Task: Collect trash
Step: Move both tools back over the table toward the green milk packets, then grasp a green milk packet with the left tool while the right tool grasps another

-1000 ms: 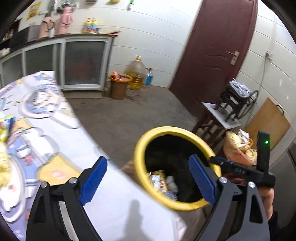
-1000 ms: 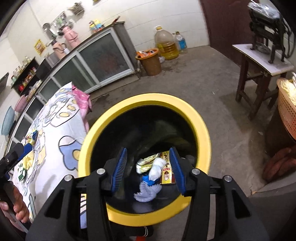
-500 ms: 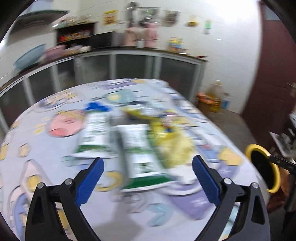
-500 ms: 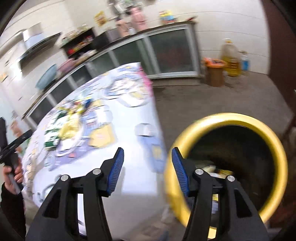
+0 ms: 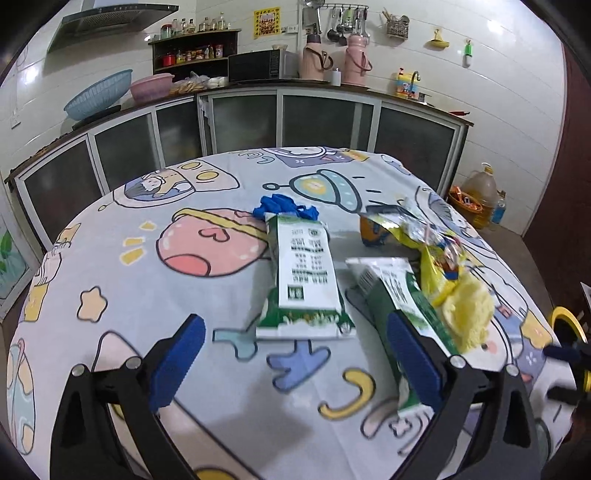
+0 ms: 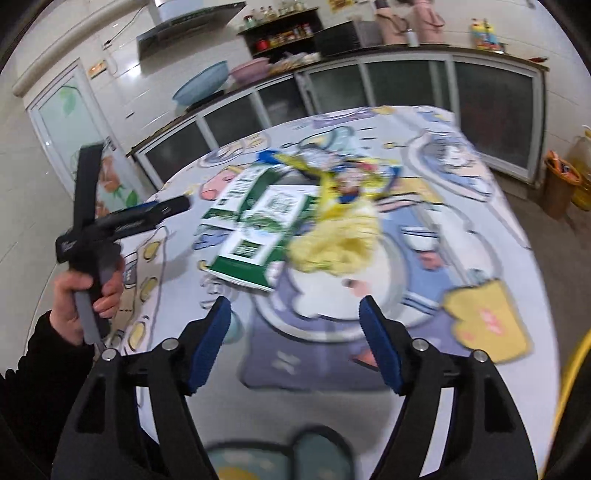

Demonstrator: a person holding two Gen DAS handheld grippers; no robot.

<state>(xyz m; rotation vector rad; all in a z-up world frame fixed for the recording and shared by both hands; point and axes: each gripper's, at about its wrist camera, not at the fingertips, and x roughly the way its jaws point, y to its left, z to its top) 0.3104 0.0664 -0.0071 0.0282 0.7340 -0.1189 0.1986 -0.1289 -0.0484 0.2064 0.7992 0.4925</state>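
Round table (image 5: 110, 258) filling mid frame of left view, covered in cartoon cloth. Trash sitting centre-right of left view: white-green carton (image 5: 306, 280) lying flat, second carton (image 5: 399, 295) right of it, partly behind right blue pad. Yellow wrapper (image 5: 439, 254) and pale yellow crumpled wad (image 5: 469, 314) touching second carton on its right. Blue glove (image 5: 284, 208) bunched just above first carton. Orange item (image 5: 373, 230) near wrapper, kind unclear. Yellow bin (image 5: 570, 325) peeking at right edge, beside table. Cabinets (image 5: 325, 118) running across upper frame, microwave (image 5: 262, 66) and pink flasks (image 5: 356, 55) on counter, range hood (image 5: 107, 18) upper left, oil jug (image 5: 480, 192) on floor at right.

Left gripper (image 5: 295, 354) pointing down at table, jaws standing wide apart, nothing between pads, first carton just beyond. Right gripper (image 6: 295, 343) in blurred right view, jaws opening, nothing between them, hovering over cloth below cartons. Hand (image 6: 85, 299) in dark sleeve at left of right view gripping left gripper's handle.
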